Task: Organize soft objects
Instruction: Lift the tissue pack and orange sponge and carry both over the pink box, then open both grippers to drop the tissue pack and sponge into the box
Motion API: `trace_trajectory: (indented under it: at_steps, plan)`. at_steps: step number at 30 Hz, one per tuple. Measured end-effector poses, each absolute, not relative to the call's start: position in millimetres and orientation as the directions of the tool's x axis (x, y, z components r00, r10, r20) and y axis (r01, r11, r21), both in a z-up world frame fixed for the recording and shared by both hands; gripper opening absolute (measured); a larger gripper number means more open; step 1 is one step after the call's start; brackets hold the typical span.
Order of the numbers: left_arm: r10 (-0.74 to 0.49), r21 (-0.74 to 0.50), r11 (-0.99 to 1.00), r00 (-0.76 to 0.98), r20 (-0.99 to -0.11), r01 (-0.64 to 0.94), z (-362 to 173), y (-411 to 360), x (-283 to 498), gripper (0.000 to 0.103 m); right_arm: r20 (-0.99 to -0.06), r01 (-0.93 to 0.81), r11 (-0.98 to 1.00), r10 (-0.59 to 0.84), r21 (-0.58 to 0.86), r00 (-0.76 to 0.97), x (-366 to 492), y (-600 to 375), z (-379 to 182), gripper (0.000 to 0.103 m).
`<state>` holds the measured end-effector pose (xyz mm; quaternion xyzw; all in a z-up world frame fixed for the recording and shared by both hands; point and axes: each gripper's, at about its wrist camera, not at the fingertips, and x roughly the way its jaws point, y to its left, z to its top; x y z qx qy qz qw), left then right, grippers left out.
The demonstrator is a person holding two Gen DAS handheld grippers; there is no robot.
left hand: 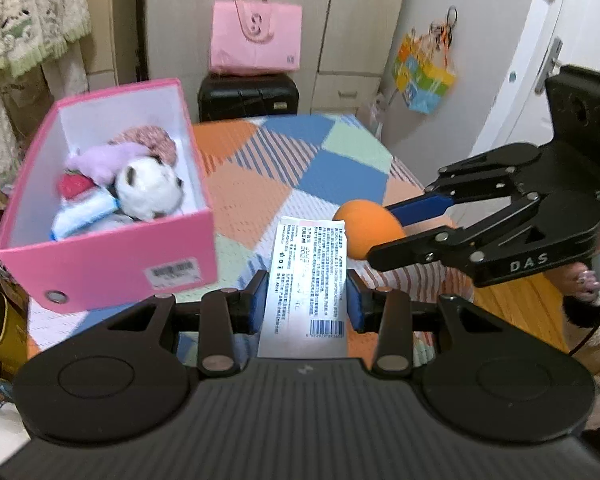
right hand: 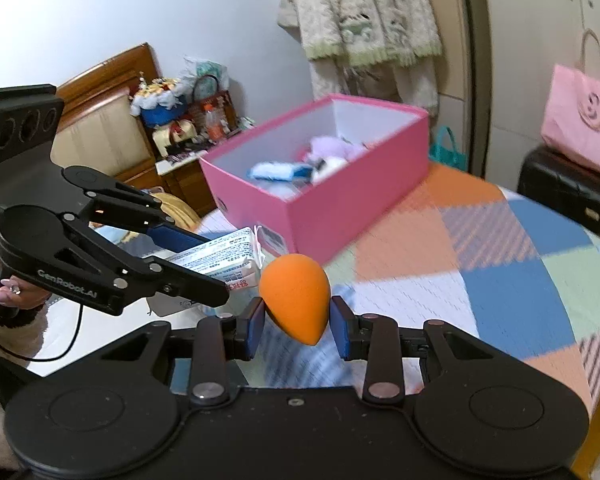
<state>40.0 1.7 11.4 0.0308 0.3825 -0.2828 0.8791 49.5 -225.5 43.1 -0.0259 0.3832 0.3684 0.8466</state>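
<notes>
Both claws are pinching something soft. Left claw [left hand: 306, 300] squeezes a flat white packet with printed words and a barcode [left hand: 306, 280] between its blue pads. Right claw [right hand: 298, 322] squeezes an orange egg-shaped sponge [right hand: 294, 298] by its sides. Both things hang in the air above the worktop with the checked cloth [right hand: 500, 272], very close to each other. Just past them sits the open pink cardboard box [left hand: 112, 256], which holds a panda plush toy [left hand: 148, 190] and other soft things. The smooth, round sponge could pop out if squeezed too hard. The claws might bump together over the box.
</notes>
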Motion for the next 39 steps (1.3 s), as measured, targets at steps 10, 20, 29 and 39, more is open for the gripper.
trace_trajectory:
  at_steps: [10, 20, 29, 39]
  plan:
    - [-0.456, -0.17, 0.872, 0.636, -0.622, 0.459, 31, 49, 71, 0.038, -0.616, -0.669, 0.715, 0.623, 0.2, 0.482, 80, -175, 66, 0.04]
    - [-0.347, -0.154, 0.934, 0.727, -0.593, 0.321, 21, 82, 134, 0.038, -0.596, -0.664, 0.735, 0.598, 0.14, 0.536, 139, -136, 59, 0.04]
    - [-0.276, -0.161, 0.961, 0.719, -0.638, 0.226, -4, 93, 199, 0.038, -0.624, -0.669, 0.74, 0.554, 0.067, 0.551, 191, -100, 42, 0.04]
    - [-0.188, -0.108, 0.981, 0.689, -0.7, 0.158, -26, 99, 236, 0.038, -0.698, -0.698, 0.715, 0.519, 0.039, 0.493, 226, -67, 15, 0.04]
